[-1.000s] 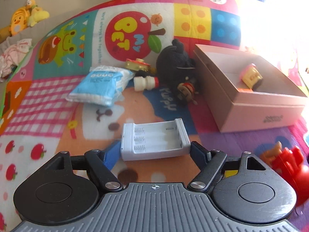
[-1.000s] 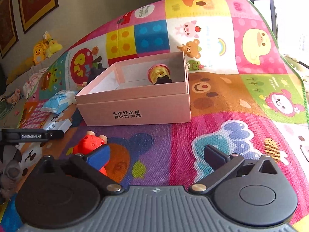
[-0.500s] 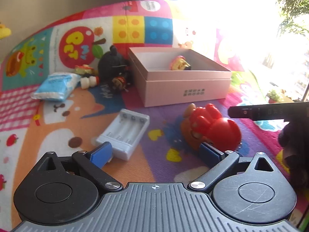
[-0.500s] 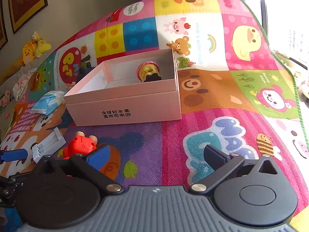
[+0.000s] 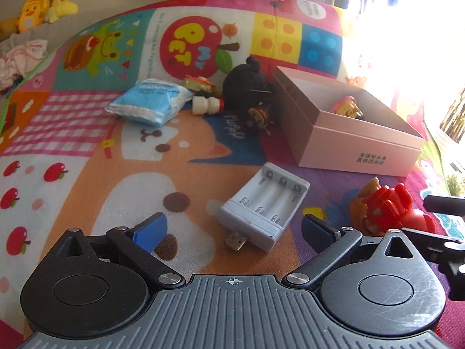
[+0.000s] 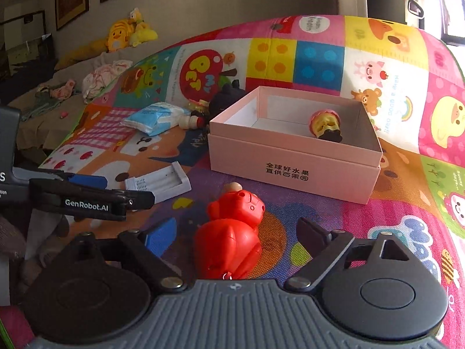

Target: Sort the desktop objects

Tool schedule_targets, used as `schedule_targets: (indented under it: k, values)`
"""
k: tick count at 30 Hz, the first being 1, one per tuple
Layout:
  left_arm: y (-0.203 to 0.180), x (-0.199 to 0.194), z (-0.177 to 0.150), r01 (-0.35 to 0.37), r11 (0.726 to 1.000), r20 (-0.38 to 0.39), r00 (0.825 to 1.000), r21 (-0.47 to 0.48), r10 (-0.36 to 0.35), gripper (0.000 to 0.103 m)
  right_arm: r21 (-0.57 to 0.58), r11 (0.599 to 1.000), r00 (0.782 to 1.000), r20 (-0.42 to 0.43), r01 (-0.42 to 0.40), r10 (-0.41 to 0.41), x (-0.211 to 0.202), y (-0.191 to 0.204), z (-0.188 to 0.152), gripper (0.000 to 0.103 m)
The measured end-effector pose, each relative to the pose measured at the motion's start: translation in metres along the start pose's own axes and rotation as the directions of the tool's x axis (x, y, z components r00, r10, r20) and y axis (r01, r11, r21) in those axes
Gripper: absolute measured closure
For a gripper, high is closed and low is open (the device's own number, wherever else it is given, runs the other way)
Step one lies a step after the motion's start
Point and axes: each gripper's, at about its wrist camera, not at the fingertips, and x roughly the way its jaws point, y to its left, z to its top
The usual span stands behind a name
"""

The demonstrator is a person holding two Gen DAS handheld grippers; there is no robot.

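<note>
Since half a second earlier, both cameras had swung: the left tongs (image 5: 232,226) now framed the white battery charger (image 5: 263,208), while the right tongs (image 6: 237,234) had closed in until the red toy (image 6: 232,235) sat between their spread fingers. Both pairs stood open, gripping nothing. On the play mat (image 6: 363,226), the pink box (image 6: 293,165) lay just beyond, already holding one small figurine (image 6: 325,122), so each toy probably awaited transfer there.
</note>
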Motion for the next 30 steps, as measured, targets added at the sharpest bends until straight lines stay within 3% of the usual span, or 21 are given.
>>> schedule_targets:
  k: [3, 13, 21, 25, 30]
  values:
    - [0.0, -0.002, -0.002, 0.012, 1.0, 0.004, 1.0, 0.001, -0.012, 0.001, 0.024, 0.998, 0.998, -0.004, 0.057, -0.057, 0.002, -0.012, 0.0, 0.033]
    - [-0.005, -0.002, -0.003, 0.008, 1.0, 0.003, 1.0, 0.017, -0.009, 0.0, 0.202, 0.946, 0.966, -0.003, 0.254, -0.259, -0.01, -0.086, -0.004, 0.03]
    - [-0.015, 0.002, -0.002, 0.02, 0.996, -0.018, 1.0, 0.081, -0.018, 0.0, 0.193, 0.957, 0.975, 0.004, 0.217, -0.222, -0.008, -0.083, -0.012, 0.021]
    - [-0.016, 0.003, -0.002, 0.018, 0.996, -0.026, 1.0, 0.086, -0.016, 0.0, 0.139, 0.976, 0.984, 0.031, 0.17, -0.176, -0.003, -0.075, -0.001, 0.006]
    - [-0.014, 0.003, -0.002, 0.019, 0.996, -0.027, 0.999, 0.084, -0.017, 0.0, 0.098, 0.991, 0.996, 0.009, 0.089, -0.09, 0.012, -0.065, 0.007, 0.005]
